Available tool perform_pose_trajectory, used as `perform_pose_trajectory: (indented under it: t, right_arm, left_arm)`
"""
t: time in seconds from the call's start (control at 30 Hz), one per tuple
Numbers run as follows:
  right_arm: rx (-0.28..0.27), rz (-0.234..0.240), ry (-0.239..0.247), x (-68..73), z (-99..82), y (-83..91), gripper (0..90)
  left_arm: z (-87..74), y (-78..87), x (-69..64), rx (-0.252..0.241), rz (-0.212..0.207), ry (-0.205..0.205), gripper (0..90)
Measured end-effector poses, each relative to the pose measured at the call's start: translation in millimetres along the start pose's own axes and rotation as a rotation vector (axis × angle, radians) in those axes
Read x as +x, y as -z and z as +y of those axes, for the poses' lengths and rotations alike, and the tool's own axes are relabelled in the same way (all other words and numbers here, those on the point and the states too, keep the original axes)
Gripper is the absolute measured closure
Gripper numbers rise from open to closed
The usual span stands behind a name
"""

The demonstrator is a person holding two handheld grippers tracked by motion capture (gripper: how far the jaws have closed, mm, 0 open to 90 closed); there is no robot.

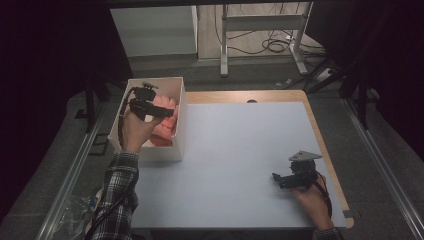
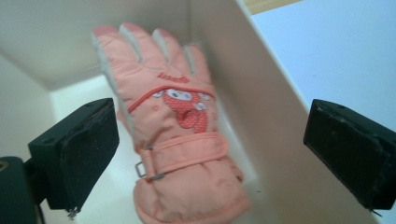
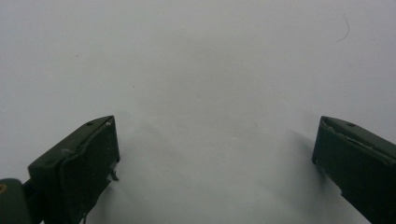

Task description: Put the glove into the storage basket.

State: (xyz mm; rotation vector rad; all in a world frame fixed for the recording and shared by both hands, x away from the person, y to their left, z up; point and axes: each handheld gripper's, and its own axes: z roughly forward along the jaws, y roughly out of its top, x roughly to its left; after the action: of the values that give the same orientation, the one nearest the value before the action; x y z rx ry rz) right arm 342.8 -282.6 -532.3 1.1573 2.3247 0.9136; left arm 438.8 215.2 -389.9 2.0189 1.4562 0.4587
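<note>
A pink padded glove (image 2: 175, 126) with a red cartoon patch and a wrist strap lies in a white open box (image 1: 179, 125) at the table's left edge; it shows as pink in the high view (image 1: 165, 125). My left gripper (image 1: 150, 107) hovers over the box, and in the left gripper view (image 2: 210, 154) its jaws stand wide apart above the glove, apart from it. My right gripper (image 1: 280, 179) rests low over the white mat near the front right; in the right gripper view (image 3: 215, 163) it is open with nothing between its jaws.
A white mat (image 1: 235, 160) covers most of the wooden table (image 1: 320, 140). The box wall (image 2: 261, 107) runs between the glove and the mat. Metal frame legs (image 1: 225, 45) and cables (image 1: 275, 45) lie on the floor beyond the table.
</note>
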Motion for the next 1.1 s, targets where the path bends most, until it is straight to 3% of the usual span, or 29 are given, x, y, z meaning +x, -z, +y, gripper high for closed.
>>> perform_pose_trajectory:
  t: [0.3, 0.57, 0.87, 1.1]
  right_arm:
    - [0.0, 0.0, 0.0, 0.0, 0.0, 0.0, 0.8]
    - [0.0, 0.0, 0.0, 0.1, 0.1, 0.0, 0.8]
    - [0.0, 0.0, -0.001, 0.1, 0.1, 0.0, 0.8]
    - [0.002, 0.0, 0.001, 0.0, 0.2, 0.1, 0.8]
  left_arm:
    - [-3.3, 15.8, -31.5, -0.064, -0.088, -0.08, 2.5]
    - [-11.1, 23.1, -71.7, -0.089, -0.165, -0.176, 2.5]
    - [-27.2, 18.6, -116.9, -0.107, -0.259, -0.272, 2.3]
    - [-46.6, 5.2, -139.6, -0.104, -0.309, -0.317, 2.6]
